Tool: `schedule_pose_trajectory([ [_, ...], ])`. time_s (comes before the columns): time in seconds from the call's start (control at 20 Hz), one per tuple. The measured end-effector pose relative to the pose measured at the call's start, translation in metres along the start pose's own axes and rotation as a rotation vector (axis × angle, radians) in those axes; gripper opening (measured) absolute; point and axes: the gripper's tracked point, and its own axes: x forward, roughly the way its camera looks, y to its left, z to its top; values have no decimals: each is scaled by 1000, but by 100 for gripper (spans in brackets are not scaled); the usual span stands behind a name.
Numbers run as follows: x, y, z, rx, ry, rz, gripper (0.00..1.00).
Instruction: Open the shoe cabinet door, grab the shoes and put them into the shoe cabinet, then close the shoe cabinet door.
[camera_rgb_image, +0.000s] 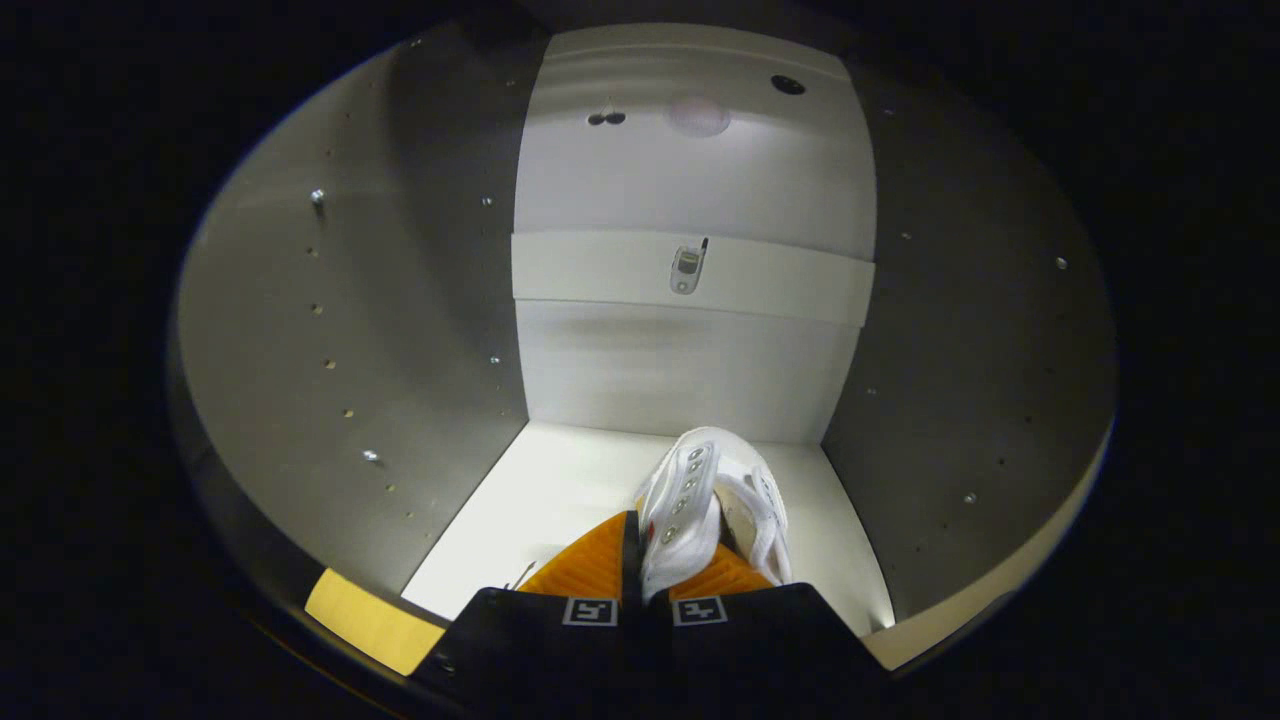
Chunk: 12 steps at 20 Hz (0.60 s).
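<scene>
I am looking into the open shoe cabinet, with its white floor (560, 500) and white back wall (680, 370) ahead. A white shoe (705, 495) with a row of eyelets is pinched by its upper edge between my two fingers. My gripper (645, 555) is shut on that shoe, and the shoe's body reaches forward beyond the fingertips, just above the cabinet floor. The grey side walls (330, 330) stand on either side of the gripper.
A white shelf edge (600, 275) crosses the back of the cabinet, with a small metal fitting (687, 270) at its middle. Both side walls carry rows of small peg holes. A yellowish strip (370, 620) lies at the cabinet's front lower left.
</scene>
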Motion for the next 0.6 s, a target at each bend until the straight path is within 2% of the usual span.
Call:
schedule_pose_trajectory([
  [0.3,47,2,-13,-104,40,-46,5],
  [0.45,58,9,-29,-143,86,-44,5],
  [0.6,58,15,-33,-186,85,-80,6],
])
